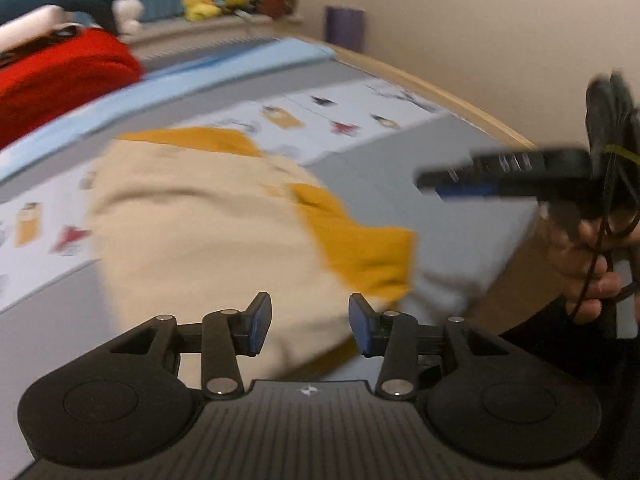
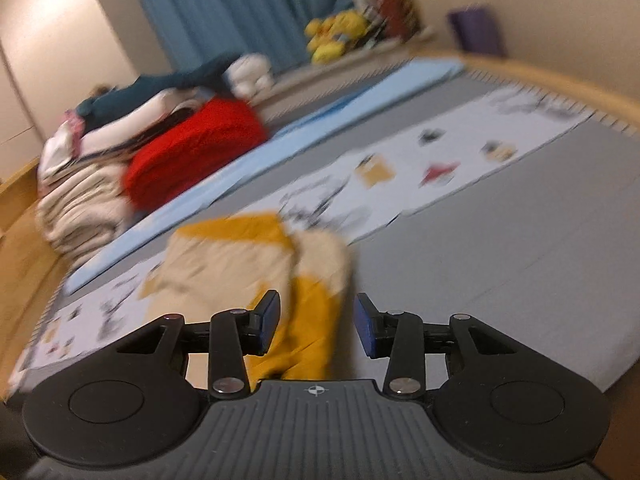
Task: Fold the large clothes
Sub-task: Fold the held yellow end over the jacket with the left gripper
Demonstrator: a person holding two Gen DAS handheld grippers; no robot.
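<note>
walls beige | curtain blue | bed frame wooden

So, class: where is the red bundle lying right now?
The red bundle lies far left in both views, against the clothes pile, beside the blue strip.

Right wrist view. The right gripper filled the lower frame, its blue-padded fingers spread apart with nothing between them. Just beyond them, at lower centre, lay a bunched cream-and-mustard garment on a grey bed cover crossed by a white printed strip. At centre left sat a red cushion beside a heap of what appeared to be folded linens, blurred. Blue curtains and yellow plush toys occupied the top.
</note>
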